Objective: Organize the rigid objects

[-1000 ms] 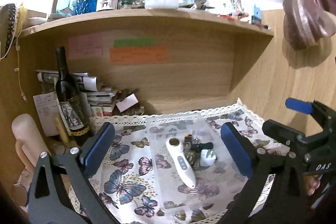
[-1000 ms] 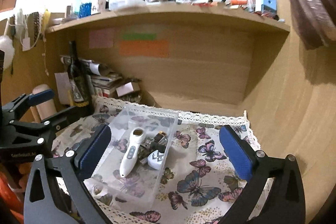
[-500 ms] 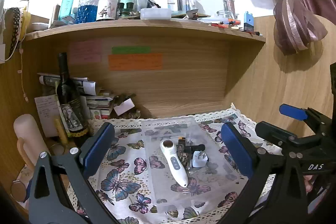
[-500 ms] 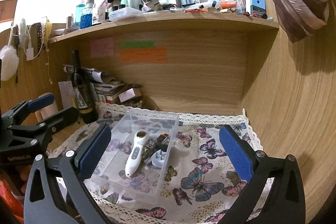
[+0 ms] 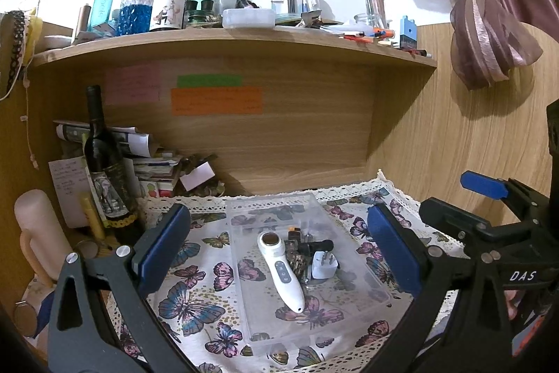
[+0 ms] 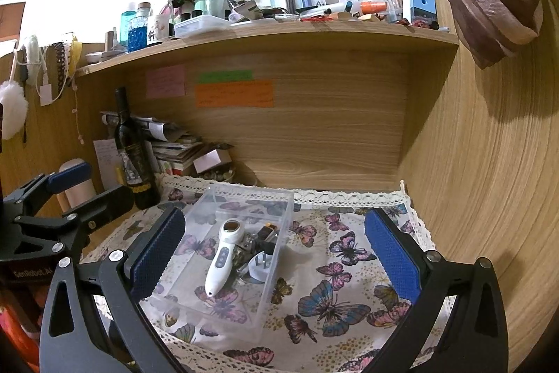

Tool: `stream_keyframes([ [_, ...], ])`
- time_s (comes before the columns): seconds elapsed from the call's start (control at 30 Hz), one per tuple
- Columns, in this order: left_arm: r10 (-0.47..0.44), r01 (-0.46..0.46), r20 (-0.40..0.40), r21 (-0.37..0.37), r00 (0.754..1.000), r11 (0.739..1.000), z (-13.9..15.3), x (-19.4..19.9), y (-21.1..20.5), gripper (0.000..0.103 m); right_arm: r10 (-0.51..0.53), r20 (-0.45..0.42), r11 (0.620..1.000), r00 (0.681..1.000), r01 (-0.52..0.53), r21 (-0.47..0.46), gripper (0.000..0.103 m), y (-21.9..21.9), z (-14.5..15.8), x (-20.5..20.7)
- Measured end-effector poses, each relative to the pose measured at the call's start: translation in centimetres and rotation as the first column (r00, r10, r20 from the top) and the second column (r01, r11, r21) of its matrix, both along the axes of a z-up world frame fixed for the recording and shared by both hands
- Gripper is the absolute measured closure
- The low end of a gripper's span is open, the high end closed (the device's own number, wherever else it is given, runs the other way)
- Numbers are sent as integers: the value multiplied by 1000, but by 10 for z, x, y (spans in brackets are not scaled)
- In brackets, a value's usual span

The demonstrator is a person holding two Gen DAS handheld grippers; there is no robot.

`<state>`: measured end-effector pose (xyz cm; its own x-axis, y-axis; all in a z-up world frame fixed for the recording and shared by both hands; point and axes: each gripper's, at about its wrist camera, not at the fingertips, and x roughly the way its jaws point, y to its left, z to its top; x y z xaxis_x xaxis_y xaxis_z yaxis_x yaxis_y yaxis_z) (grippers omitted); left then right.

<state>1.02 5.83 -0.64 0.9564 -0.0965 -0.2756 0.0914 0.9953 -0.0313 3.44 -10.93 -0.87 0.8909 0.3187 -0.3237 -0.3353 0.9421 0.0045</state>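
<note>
A clear plastic box (image 5: 367, 278) (image 6: 279, 254) stands on the butterfly cloth. In it lie a white handheld device (image 5: 281, 271) (image 6: 222, 259), a white plug adapter (image 5: 325, 264) (image 6: 260, 268), a black plug (image 5: 316, 245) and small dark items (image 6: 267, 231). My left gripper (image 5: 279, 247) is open and empty, held back above the box. My right gripper (image 6: 276, 254) is open and empty, also above the cloth near the box. Each gripper shows at the edge of the other's view.
A dark wine bottle (image 5: 104, 163) (image 6: 132, 149) and stacked papers (image 5: 153, 163) stand at the back left of the wooden alcove. A cluttered shelf (image 5: 244, 41) runs overhead. A wooden wall (image 6: 489, 180) closes the right side. The butterfly cloth (image 6: 332, 285) covers the desk.
Both grippers have pulled back and tilted up from the box, so it looks smaller and more of the shelf shows. The box and its contents have not moved.
</note>
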Motion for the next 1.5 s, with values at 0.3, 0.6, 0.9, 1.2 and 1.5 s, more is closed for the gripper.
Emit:
stream_keyframes([
  [0.3, -3, 3, -13, 1, 1000, 1000, -2, 5, -1, 0, 1, -16, 1000, 1000, -1, 13, 0, -1, -1, 3],
  [0.6, -3, 3, -28, -2, 1000, 1000, -5, 8, -2, 0, 3, -25, 1000, 1000, -2, 23, 0, -1, -2, 4],
  [0.9, -6, 6, -31, -5, 999, 1000, -5, 7, -2, 0, 5, -31, 1000, 1000, -4, 25, 0, -1, -3, 3],
  [1.2, -8, 7, -31, -9, 999, 1000, -5, 7, -1, 0, 1, -26, 1000, 1000, -1, 26, 0, 0, -3, 3],
  [1.5, -7, 6, -33, -10, 999, 1000, -5, 7, -3, 0, -1, -27, 1000, 1000, 1, 28, 0, 0, -2, 2],
])
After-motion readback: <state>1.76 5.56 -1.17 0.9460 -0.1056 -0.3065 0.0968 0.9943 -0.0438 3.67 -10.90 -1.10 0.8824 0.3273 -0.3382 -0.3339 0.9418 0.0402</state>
